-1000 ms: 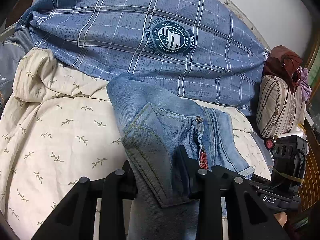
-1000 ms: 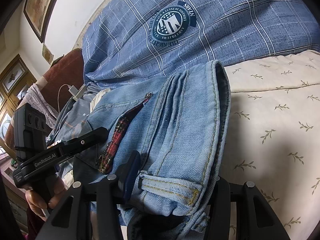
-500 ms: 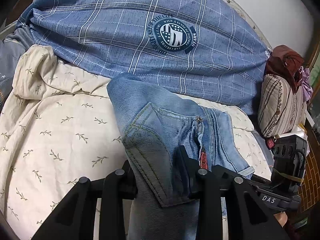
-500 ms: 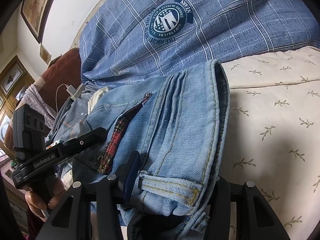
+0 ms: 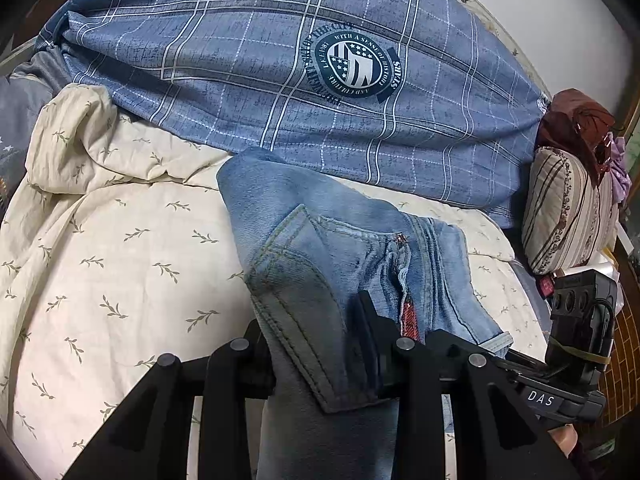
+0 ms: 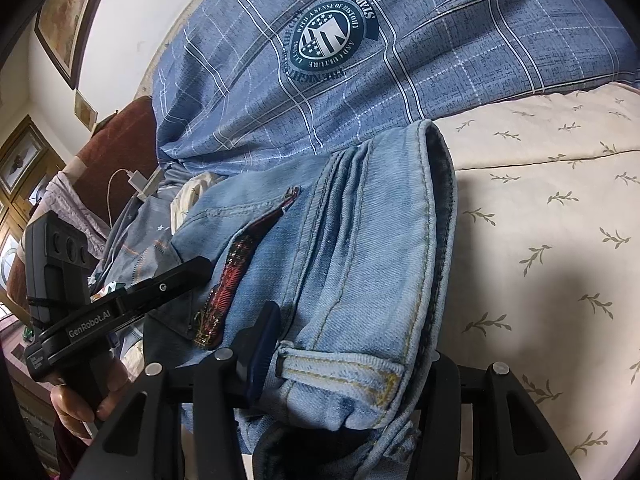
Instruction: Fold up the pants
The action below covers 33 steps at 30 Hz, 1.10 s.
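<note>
Light blue jeans (image 5: 340, 248) hang between both grippers above a cream leaf-print bedsheet (image 5: 100, 260). My left gripper (image 5: 316, 344) is shut on a thick fold of the denim near a back pocket. My right gripper (image 6: 352, 344) is shut on the waistband end with a belt loop (image 6: 340, 368); the jeans (image 6: 360, 220) drape forward from it. A red plaid lining (image 6: 236, 272) shows at the pocket opening. The right gripper also shows at the right edge of the left wrist view (image 5: 576, 344), and the left gripper at the left of the right wrist view (image 6: 120, 308).
A blue plaid duvet (image 5: 280, 60) with a round crest is heaped at the back of the bed. A striped pillow (image 5: 568, 216) and dark red cloth lie at the right. A white charger and cable (image 6: 136, 180) rest by a brown headboard.
Both grippers have moved slightly forward over the bed with the jeans held in them; the duvet crest sits lower in both views. The grips are unchanged.
</note>
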Motion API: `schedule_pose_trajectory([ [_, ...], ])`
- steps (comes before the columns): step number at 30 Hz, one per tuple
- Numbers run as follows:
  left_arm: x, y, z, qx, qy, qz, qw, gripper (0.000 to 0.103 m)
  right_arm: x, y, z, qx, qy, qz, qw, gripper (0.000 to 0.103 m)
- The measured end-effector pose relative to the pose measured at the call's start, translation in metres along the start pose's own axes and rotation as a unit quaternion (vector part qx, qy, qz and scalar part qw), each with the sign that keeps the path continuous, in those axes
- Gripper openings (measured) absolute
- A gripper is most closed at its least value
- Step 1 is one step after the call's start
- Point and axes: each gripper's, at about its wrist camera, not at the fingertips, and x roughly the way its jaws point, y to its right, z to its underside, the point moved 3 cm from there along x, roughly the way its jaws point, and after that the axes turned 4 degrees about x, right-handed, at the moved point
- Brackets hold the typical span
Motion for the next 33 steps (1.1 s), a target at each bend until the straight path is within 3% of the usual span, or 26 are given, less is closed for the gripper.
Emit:
schedule_pose_trajectory([
  [17, 0.0035, 0.0006, -0.0005, 0.005, -0.005, -0.023, 0.9997, 0.037, 0.0041, 0.0046, 0.0005, 0.013, -0.009, 0.002, 1.000, 0.054],
  [33, 0.0008, 0.0047, 0.0012, 0.014, -0.008, -0.046, 0.9988, 0.066, -0.0018, 0.0089, 0.0010, 0.021, -0.015, 0.007, 1.000, 0.061],
])
